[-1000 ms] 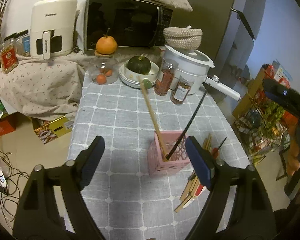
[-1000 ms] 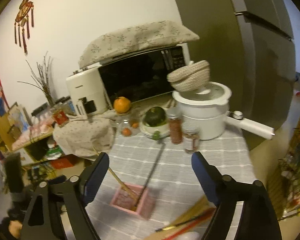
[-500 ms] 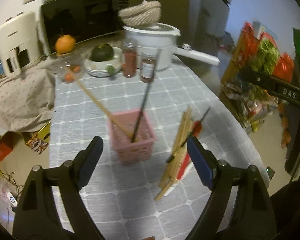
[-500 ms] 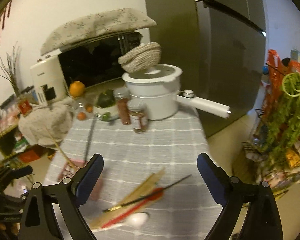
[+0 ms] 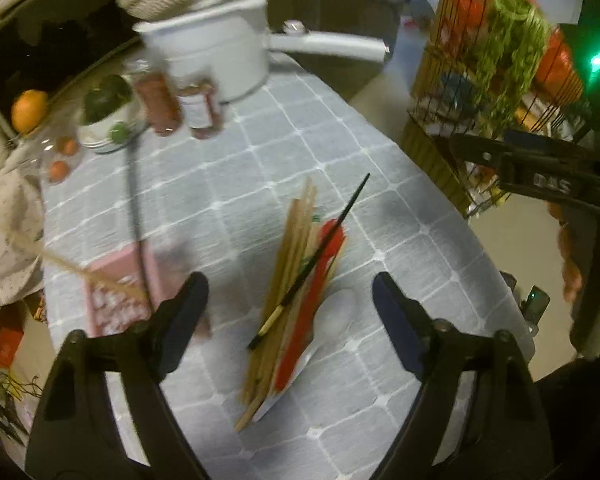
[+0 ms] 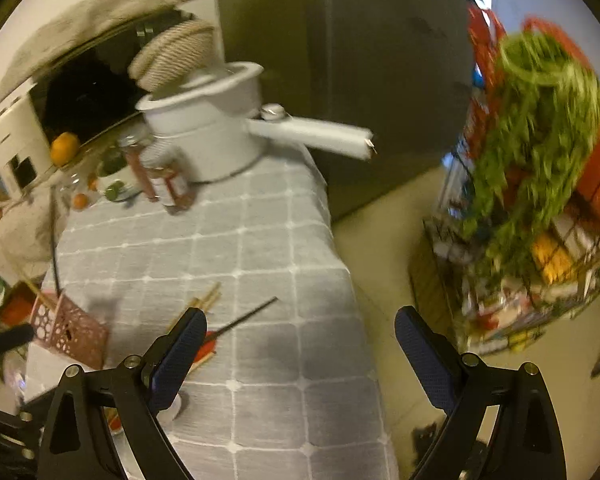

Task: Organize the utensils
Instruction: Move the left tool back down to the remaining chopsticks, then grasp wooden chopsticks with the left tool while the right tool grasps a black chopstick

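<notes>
Both views have swung off the pink holder (image 5: 118,292) onto the loose pile: wooden chopsticks (image 5: 288,264), black chopstick (image 5: 320,256), red utensil (image 5: 316,296), lying on the counter (image 5: 228,184) just right of the holder. Left tool (image 5: 288,308) now straddles the pile from above, jaws wide, just closed in a bit, nothing gripped. Right tool (image 6: 300,356) fully spread, empty, over the counter edge. Holder already has two sticks. Next pick looks imminent

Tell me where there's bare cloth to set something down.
Free: the grey cloth between the jars and the utensil pile, plus the strip along its right edge. Crowded: the back by the white pot, and around the pink basket.
</notes>
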